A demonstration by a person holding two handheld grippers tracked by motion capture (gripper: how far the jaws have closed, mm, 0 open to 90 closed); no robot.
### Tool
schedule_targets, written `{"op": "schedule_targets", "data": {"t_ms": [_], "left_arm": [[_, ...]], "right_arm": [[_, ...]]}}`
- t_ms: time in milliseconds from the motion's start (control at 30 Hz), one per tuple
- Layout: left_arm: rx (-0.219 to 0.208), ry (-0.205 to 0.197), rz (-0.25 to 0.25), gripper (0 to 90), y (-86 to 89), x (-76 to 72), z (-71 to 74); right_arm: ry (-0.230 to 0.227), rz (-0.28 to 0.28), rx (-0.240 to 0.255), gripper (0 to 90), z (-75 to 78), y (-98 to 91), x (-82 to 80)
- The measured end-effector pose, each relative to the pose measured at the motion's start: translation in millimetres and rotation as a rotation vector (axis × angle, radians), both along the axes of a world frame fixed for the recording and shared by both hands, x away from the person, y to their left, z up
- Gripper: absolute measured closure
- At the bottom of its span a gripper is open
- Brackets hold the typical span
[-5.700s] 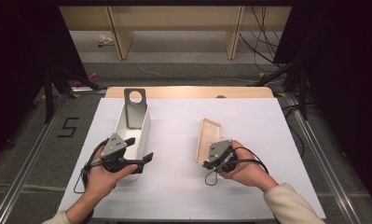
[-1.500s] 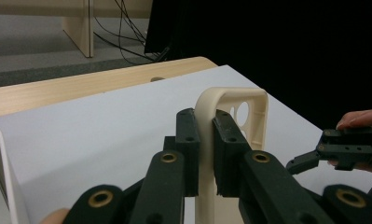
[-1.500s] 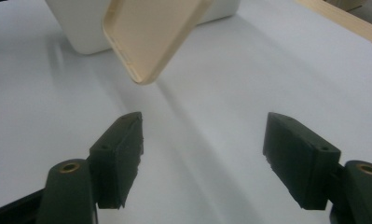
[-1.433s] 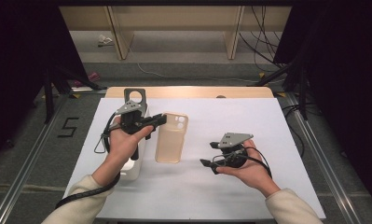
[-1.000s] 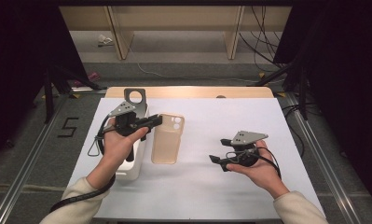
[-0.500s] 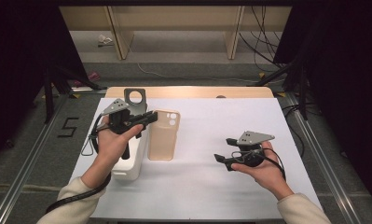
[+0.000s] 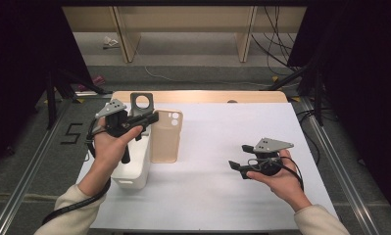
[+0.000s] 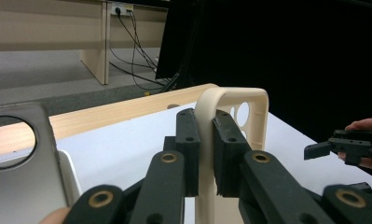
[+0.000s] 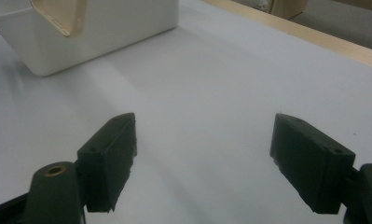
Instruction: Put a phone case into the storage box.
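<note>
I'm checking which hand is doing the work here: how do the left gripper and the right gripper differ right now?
The left gripper is shut on the rim of the beige phone case, while the right gripper stands open with nothing between its jaws. The left gripper holds its load lifted beside the white bin; the right gripper sits apart, low over bare white table. Both are black two-jaw grippers held in a hand.

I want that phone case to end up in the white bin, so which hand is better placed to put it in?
Left. The left gripper already clamps the beige phone case right beside the white bin. The right gripper is open, farther off.
</note>
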State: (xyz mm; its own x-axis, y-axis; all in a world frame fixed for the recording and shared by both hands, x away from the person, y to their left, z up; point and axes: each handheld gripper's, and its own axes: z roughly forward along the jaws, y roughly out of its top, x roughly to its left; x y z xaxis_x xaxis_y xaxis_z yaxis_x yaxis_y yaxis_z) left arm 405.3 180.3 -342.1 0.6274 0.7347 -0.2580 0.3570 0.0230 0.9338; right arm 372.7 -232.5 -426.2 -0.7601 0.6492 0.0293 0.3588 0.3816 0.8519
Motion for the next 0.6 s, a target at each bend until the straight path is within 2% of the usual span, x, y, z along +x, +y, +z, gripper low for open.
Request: {"op": "schedule_targets", "data": {"t_ms": [600], "left_arm": [[-0.016,-0.019,0.032,82.0,16.3,1.5,8.5]], "right_arm": [[-0.003,-0.022,-0.001,22.1,-1.1,-6.8,-1.5]]}}
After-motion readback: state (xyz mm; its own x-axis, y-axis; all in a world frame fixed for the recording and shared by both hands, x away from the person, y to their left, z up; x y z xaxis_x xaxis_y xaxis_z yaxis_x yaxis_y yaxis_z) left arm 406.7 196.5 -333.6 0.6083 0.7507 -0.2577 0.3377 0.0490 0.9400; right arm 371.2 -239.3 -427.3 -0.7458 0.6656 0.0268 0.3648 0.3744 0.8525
